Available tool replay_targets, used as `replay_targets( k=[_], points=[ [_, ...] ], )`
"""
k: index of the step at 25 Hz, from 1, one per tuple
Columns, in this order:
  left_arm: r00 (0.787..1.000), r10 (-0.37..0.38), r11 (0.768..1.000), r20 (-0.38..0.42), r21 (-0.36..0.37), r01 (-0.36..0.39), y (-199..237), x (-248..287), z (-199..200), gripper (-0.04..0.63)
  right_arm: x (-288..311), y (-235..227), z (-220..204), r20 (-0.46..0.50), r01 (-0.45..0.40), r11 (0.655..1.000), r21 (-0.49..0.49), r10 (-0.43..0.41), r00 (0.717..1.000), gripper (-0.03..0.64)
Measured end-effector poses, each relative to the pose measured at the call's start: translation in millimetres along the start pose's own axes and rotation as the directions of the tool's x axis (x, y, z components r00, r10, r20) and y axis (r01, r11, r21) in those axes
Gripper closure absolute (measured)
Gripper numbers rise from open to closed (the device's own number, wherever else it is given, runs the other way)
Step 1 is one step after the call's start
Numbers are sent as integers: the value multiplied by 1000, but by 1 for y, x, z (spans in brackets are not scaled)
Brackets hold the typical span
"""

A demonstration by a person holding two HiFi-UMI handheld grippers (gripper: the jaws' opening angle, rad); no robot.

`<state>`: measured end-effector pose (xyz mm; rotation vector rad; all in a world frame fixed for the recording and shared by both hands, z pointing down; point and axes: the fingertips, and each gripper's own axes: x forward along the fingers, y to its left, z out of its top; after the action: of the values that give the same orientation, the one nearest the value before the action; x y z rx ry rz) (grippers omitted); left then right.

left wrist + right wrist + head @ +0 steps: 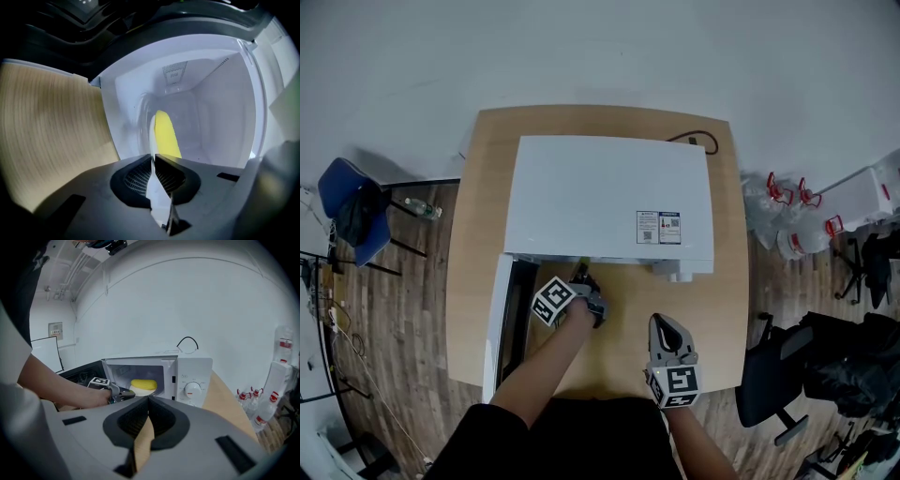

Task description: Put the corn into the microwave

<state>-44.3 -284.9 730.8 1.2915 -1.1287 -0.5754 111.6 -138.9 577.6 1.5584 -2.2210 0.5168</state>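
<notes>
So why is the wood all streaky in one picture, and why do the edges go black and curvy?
Left gripper view: the tan wooden surface is smeared into streaks, likely motion blur, while the yellow corn cob inside the white microwave stays fairly clear. Right gripper view: sharp, but the wide lens bends the lines on the pale wall and blackens the corners.

Overhead, the microwave's (609, 192) roof hides the corn (165, 133). The label (660, 227) toward its 4 o'clock corner is too small to read. In the left gripper view, the wooden surface (47, 136) at 9 o'clock is blurred.
</notes>
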Motion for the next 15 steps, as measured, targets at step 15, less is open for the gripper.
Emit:
replay_targets(
  k=[15],
  points=[
    [993,89,779,-72,627,-25,-24,-22,-11,471,-4,8,-6,-1,-19,1000,-2,19,1000,557]
  ],
)
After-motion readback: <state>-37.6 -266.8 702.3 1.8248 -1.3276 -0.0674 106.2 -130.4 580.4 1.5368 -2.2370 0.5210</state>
